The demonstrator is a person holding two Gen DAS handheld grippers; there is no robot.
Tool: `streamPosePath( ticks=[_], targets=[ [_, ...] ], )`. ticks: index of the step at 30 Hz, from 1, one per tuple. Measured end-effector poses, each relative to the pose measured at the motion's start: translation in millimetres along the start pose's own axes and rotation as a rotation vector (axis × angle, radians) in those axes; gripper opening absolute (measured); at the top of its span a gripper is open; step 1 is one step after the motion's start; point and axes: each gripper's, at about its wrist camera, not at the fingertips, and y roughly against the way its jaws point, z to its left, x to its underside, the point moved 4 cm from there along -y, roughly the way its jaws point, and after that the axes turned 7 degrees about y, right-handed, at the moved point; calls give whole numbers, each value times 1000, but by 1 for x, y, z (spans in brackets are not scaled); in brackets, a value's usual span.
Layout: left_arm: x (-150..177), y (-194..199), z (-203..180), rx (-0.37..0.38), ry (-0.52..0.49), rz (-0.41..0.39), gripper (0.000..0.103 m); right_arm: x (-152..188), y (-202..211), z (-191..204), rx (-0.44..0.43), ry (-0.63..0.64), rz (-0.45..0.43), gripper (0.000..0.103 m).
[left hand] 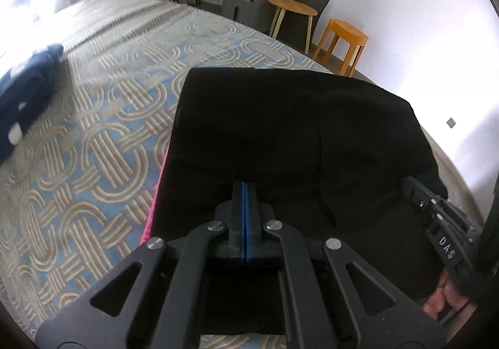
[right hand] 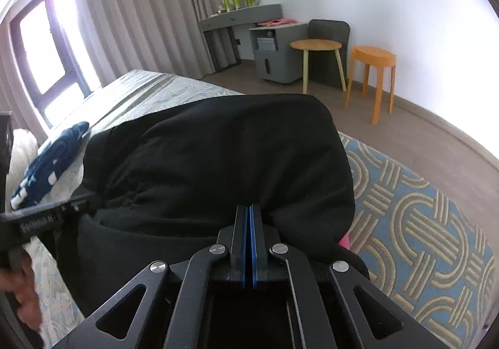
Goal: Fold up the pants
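Observation:
Black pants (left hand: pixel 280 124) lie on the patterned bedspread (left hand: pixel 93 130), a pink edge (left hand: pixel 156 193) showing beneath their left side. My left gripper (left hand: pixel 244 185) is shut, its blue pads pressed together with the near pants edge pinched at the tips. In the right wrist view the pants (right hand: pixel 218 155) bulge up in front of my right gripper (right hand: pixel 249 208), which is shut on a bunched fold of the fabric. Each gripper appears in the other's view: the right gripper (left hand: pixel 413 185) at the pants' right side, the left gripper (right hand: pixel 84 199) at their left.
A dark blue patterned cloth (left hand: pixel 25 90) (right hand: pixel 50 168) lies further left on the bed. Beyond the bed stand a round wooden table (right hand: pixel 315 44), an orange stool (right hand: pixel 374 68) and a grey cabinet (right hand: pixel 274 52). A hand (left hand: pixel 443 299) holds the right gripper.

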Motion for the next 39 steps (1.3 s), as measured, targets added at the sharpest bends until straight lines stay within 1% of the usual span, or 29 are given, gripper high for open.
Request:
streamPosePath(
  ticks=[2,3,4,5,6,7,8,9,11,12,13,14,15,16,17,18,19,20,21,22,23,24,26,29,30,32,35,38,39],
  targets=[
    [1,10,1,18,-8,-5,4,-2,0,3,26,3,12,0],
    [2,19,3,38,11,10,11,-4,0,7,53,20,26,0],
    [4,32,6,62,31,28,16,-7,0,11,76,36,43,0],
    [7,53,10,83,44,32,36,-10,4,16,88,50,67,4],
    [7,70,13,64,48,0,63,-13,10,20,82,49,94,5],
    [8,95,19,35,45,-61,71,-16,22,24,18,10,107,11],
    [9,127,26,13,28,-147,78,-16,34,28,-48,-41,88,15],
    [11,163,33,5,13,-229,81,-17,48,33,-104,-88,64,19],
    [16,227,48,9,4,-323,81,-19,82,57,-171,-115,26,34],
    [20,268,58,12,9,-390,81,-20,100,73,-194,-92,8,39],
    [22,292,65,10,13,-430,83,-21,113,88,-209,-67,-2,46],
    [28,337,77,10,17,-503,88,-25,132,110,-241,-29,-23,47],
    [33,369,86,3,25,-554,93,-28,153,132,-276,7,-45,47],
    [39,400,94,-4,36,-601,95,-30,170,151,-302,39,-63,51],
    [50,446,108,-12,53,-667,97,-32,195,176,-335,79,-89,55],
    [57,476,117,-17,62,-709,99,-34,217,197,-362,107,-119,57],
    [64,504,126,-29,70,-749,102,-35,242,219,-396,135,-154,62],
    [76,540,138,-70,77,-790,102,-36,271,245,-438,165,-193,69],
    [88,569,148,-136,81,-817,102,-37,298,269,-477,189,-228,73],
    [99,593,157,-217,89,-835,102,-36,328,294,-522,218,-267,77],
    [116,628,171,-342,111,-869,102,-32,349,314,-555,248,-294,80],
    [129,651,182,-423,134,-896,102,-28,377,342,-593,296,-324,81],
    [162,703,207,-537,191,-942,102,-16,422,393,-650,386,-374,85],
    [213,765,246,-635,283,-976,102,16,484,470,-743,509,-426,89],
    [228,779,256,-660,300,-979,102,27,499,492,-776,541,-435,90],
    [266,813,283,-739,352,-995,102,51,528,541,-836,598,-455,100],
    [307,842,317,-787,423,-991,102,89,559,606,-914,664,-472,102],
    [340,856,344,-834,485,-962,102,123,576,652,-979,709,-459,102],
    [344,856,346,-830,482,-958,102,133,581,659,-974,716,-465,102]
  ],
)
